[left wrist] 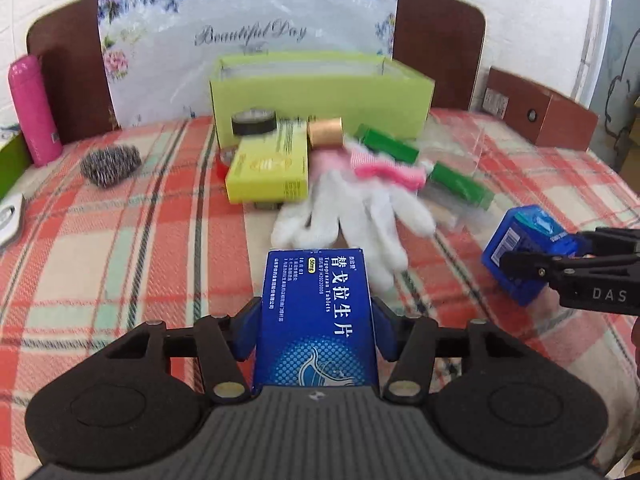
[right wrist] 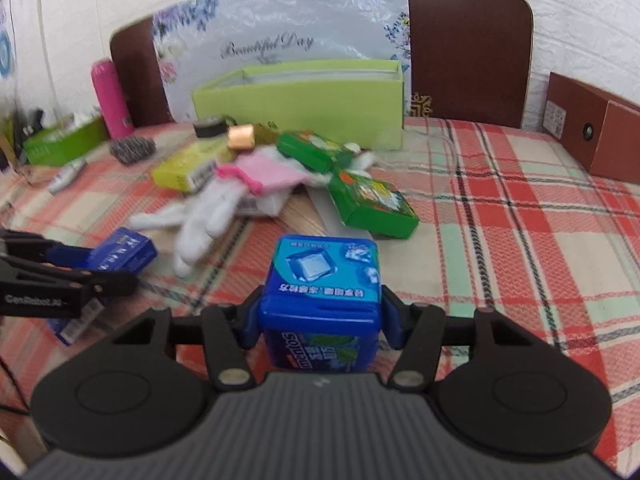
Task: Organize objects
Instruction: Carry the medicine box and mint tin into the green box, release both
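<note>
We are seeing the heap in the middle of the checked surface (left wrist: 120, 240) only through motion blur, so the white glove (left wrist: 348, 216), the pink cloth (left wrist: 384, 168) and the green packets (right wrist: 372, 204) are running into one another, and a pale item under the glove is too hidden to name. The yellow-green carton (left wrist: 268, 168) is covering part of a red roll, a black tape roll (left wrist: 254, 122) is sitting behind it, and the inside of the open green box (left wrist: 320, 88) at the back is staying out of our sight. We are finding bare cloth to the right of the heap in the right wrist view, running out to the brown box (right wrist: 592, 128) at the edge, and more on the left around the steel scourer (left wrist: 110, 164) and the pink bottle (left wrist: 34, 108). Our left gripper (left wrist: 316, 320) is clamping the blue tablet box (left wrist: 316, 312) flat between its blue pads, held over the near part of the surface. Our right gripper (right wrist: 320, 320) is squeezing the blue mint tub (right wrist: 320, 304) by its sides, lid pointing forward, just to the right of the tablet box.
</note>
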Demonstrator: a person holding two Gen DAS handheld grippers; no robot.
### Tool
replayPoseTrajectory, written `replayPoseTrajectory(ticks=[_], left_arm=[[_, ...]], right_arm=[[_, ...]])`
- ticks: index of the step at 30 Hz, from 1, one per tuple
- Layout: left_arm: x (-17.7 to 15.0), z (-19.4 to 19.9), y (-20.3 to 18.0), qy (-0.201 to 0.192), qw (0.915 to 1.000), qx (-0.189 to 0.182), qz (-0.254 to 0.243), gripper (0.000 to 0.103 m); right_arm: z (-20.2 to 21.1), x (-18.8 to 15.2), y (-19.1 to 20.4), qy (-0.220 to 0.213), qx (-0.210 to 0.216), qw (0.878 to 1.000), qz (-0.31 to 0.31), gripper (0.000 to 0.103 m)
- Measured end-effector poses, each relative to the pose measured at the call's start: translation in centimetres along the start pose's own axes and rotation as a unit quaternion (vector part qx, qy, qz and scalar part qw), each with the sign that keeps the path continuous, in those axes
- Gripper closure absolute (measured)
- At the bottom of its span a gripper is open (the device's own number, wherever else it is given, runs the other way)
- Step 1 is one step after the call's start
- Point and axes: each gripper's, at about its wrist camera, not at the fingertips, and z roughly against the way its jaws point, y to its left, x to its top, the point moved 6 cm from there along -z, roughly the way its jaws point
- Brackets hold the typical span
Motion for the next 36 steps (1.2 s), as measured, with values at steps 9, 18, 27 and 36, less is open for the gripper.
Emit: replayPoseTrajectory(ticks=[9,18,27,36], left_arm=[[10.0,3.1,0.6,-0.119,0.9929,-0.008,-0.009,0.045],[21.1,-1.8,0.7,-0.155,0.9877,-0.009,0.013,0.045],[25.7,-14.5,2.3,-0.085,0.9952,0.046,0.012,0.045],[24.2,-20.1,4.0,-0.042,0.9973,0.055,0.023,0.018]], right_arm=[[2.0,9.5,0.1,-0.099,0.027,0.994,0.03,0.047],[-3.9,19.6,-1.7,-0.142,0.009,0.989,0.043,0.047],[-16.6,23.1,-4.9,-0.083,-0.03,0.995,0.043,0.047],[-23.8,21.1,-5.6,-0.009,-0.026,0.998,0.053,0.037]])
